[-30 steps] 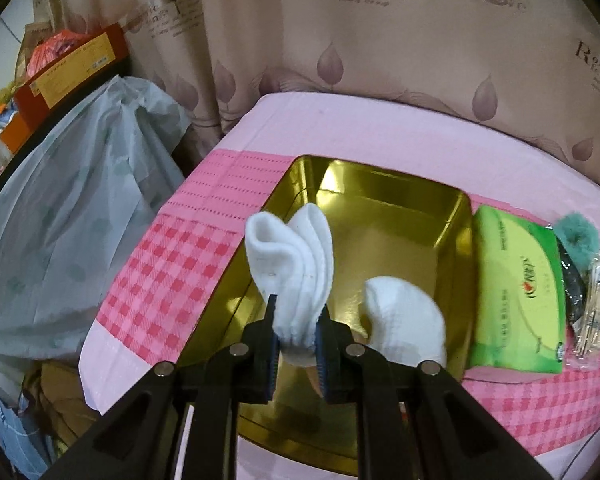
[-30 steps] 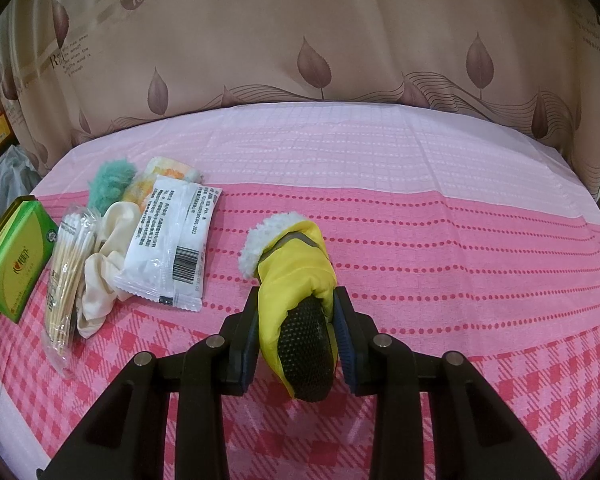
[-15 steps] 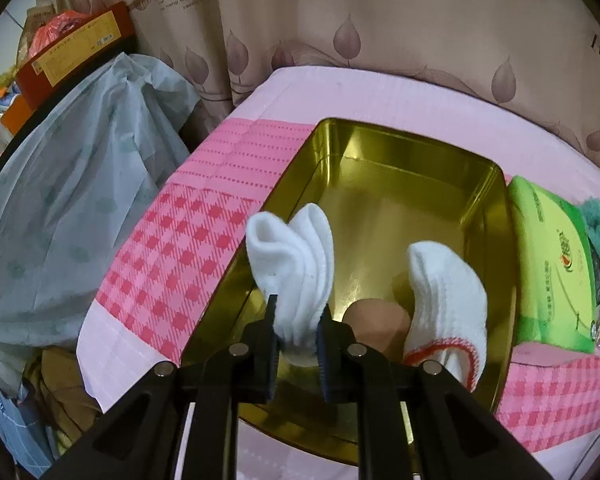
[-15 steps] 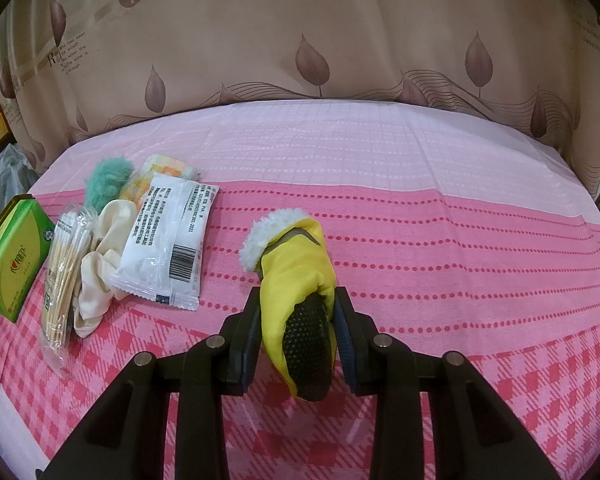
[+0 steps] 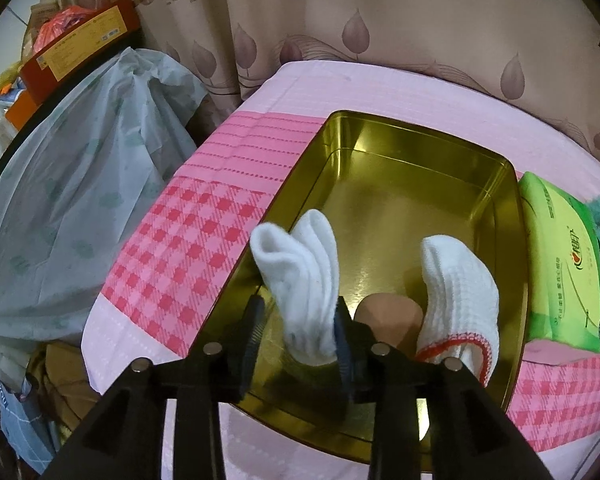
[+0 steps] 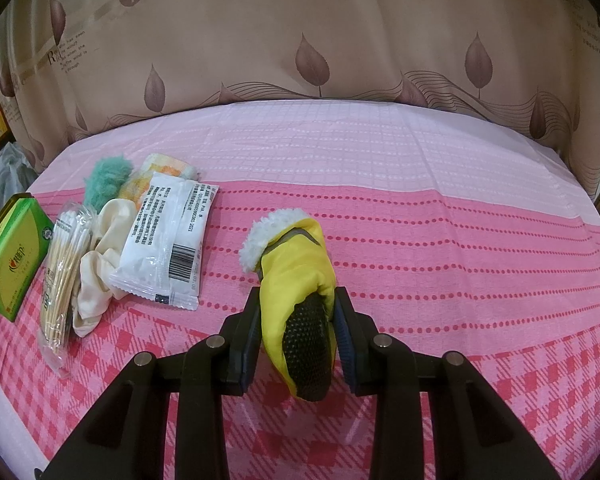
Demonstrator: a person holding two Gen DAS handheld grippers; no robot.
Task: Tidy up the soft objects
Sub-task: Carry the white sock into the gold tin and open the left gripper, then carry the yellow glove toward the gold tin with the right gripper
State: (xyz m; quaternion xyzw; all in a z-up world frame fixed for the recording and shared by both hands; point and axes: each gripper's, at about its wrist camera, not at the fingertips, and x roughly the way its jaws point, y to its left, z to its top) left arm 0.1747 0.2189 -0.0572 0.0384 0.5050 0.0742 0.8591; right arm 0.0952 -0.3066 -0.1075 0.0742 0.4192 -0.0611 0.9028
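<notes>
**Sock let go over the tin**

The left tongs (image 5: 298, 330) are opening, with a white sock (image 5: 304, 280) between them, over the gold tin (image 5: 512, 240). The right tongs (image 6: 296, 334) pinch a yellow bootie (image 6: 300, 272) above the pink checked table (image 6: 460, 240). Beyond both tongs hangs a brown leaf curtain (image 6: 300, 40).

Pink checked table (image 6: 440, 208) w/ a gold tin (image 5: 512, 280) at left. Green tissue pack (image 6: 10, 264), swabs (image 6: 62, 272), white packet (image 6: 168, 240) etc lie beside it.
</notes>
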